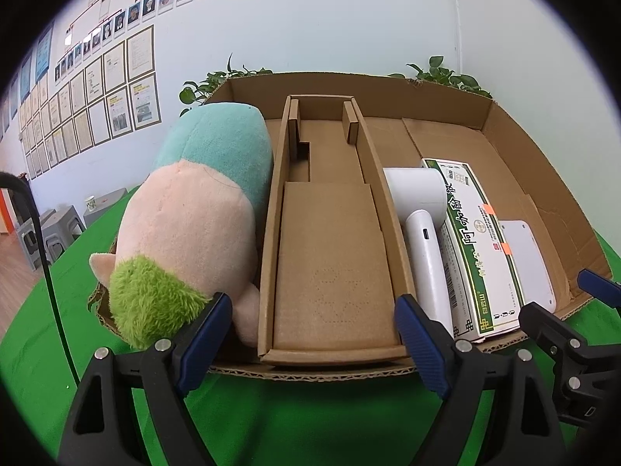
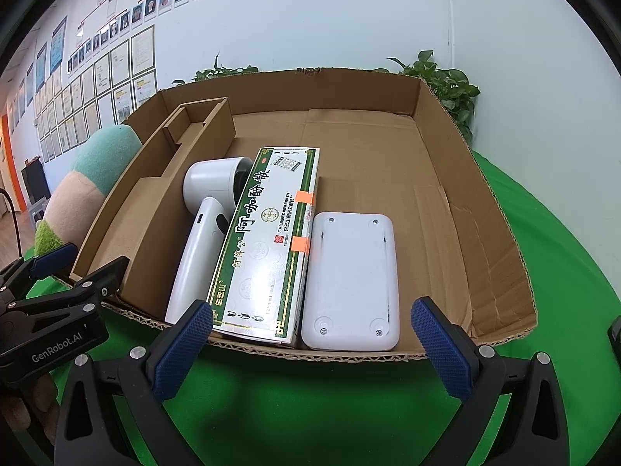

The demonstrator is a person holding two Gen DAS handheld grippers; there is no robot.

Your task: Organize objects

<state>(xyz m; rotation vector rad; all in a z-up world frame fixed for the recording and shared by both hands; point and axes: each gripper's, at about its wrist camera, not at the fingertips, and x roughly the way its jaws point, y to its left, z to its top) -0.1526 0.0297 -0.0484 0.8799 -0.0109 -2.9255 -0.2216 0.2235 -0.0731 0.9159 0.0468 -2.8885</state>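
A shallow cardboard tray lies on a green cloth. A cardboard insert splits it lengthwise. Left of the insert lies a pink, teal and green plush toy. Right of it, side by side, lie a white handheld device, a green-and-white medicine box and a flat white case. My left gripper hangs open before the tray's near edge, facing the insert. My right gripper is open too, in front of the box and the case.
The green cloth covers the table around the tray. Leafy plants stand behind the tray against a pale wall hung with framed papers. Grey stools and a paper cup sit far left. A black cable hangs at the left.
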